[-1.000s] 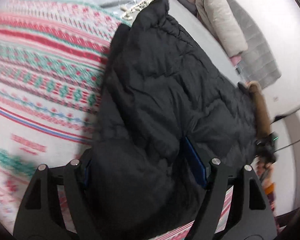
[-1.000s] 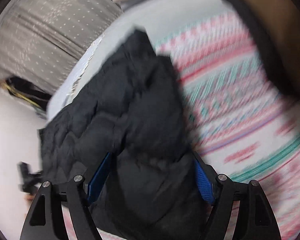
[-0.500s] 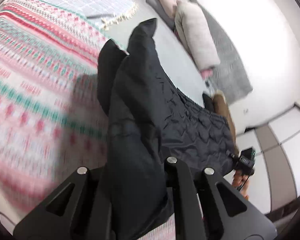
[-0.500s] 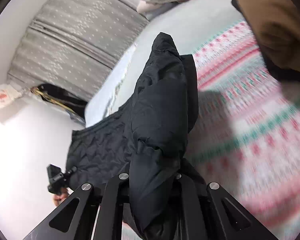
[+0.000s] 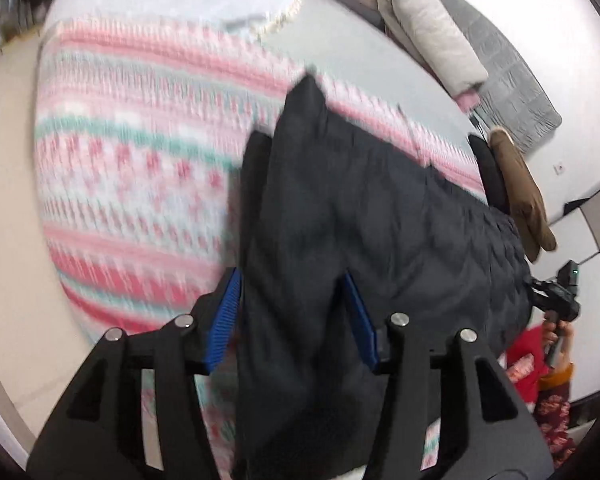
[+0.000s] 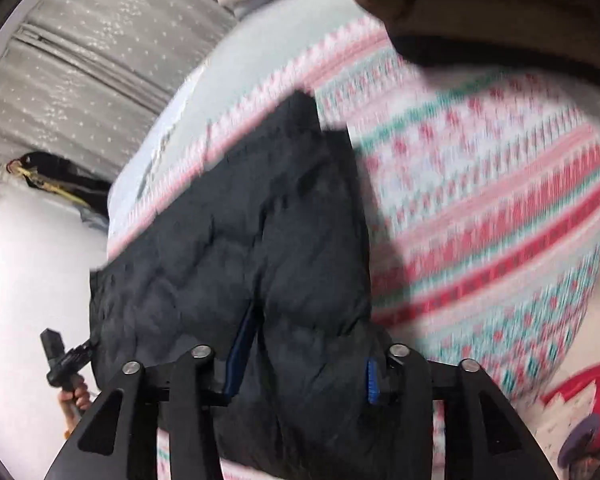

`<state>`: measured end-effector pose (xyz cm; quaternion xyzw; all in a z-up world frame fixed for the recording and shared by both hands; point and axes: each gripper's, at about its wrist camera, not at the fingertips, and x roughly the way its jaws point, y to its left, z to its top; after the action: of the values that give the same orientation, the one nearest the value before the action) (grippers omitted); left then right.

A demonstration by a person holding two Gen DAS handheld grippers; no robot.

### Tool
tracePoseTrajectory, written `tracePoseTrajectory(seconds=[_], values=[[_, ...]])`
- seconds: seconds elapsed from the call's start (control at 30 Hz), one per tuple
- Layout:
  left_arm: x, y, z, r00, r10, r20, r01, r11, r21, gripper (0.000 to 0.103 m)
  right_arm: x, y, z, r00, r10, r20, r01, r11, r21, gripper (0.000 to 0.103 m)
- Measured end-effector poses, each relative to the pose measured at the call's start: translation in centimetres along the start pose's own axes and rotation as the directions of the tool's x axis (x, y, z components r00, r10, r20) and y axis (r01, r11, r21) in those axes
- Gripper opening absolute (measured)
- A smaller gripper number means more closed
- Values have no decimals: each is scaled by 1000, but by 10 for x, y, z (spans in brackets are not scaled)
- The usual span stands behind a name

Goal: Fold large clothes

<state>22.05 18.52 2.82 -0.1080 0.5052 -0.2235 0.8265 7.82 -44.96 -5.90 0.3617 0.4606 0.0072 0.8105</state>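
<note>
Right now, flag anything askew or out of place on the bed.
Nothing looks damaged or spilled. The black jacket lies bunched and crooked across the striped blanket, one end poking up in a point, not flat. Both the left gripper and the right gripper are opening, with jacket fabric between their jaws.

A black quilted jacket [image 5: 364,216] lies folded lengthwise across the pink-and-green patterned bedspread [image 5: 140,152], its near end bunched.

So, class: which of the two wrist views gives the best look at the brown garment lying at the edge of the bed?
The left wrist view. There the brown garment shows whole, draped at the bed's far edge beyond the black jacket. The right wrist view catches only a blurred part of it, cut off by the top of the picture.
</note>
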Motion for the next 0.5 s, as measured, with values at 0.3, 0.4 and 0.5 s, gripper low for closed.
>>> tracePoseTrajectory(seconds=[0.3,0.4,0.5], values=[[48,-10,53,993,49,107,-47,999,-23,8,48,17,59,992,21,123,-20,1000,-9,16],[73,-1,57,973,206,103,-202,978,-40,14,58,20,63,983,-91,157,98,995,-34,15],[91,2,54,954,289,74,-287,957,-37,30,71,17,65,962,-226,153,233,972,-28,15]])
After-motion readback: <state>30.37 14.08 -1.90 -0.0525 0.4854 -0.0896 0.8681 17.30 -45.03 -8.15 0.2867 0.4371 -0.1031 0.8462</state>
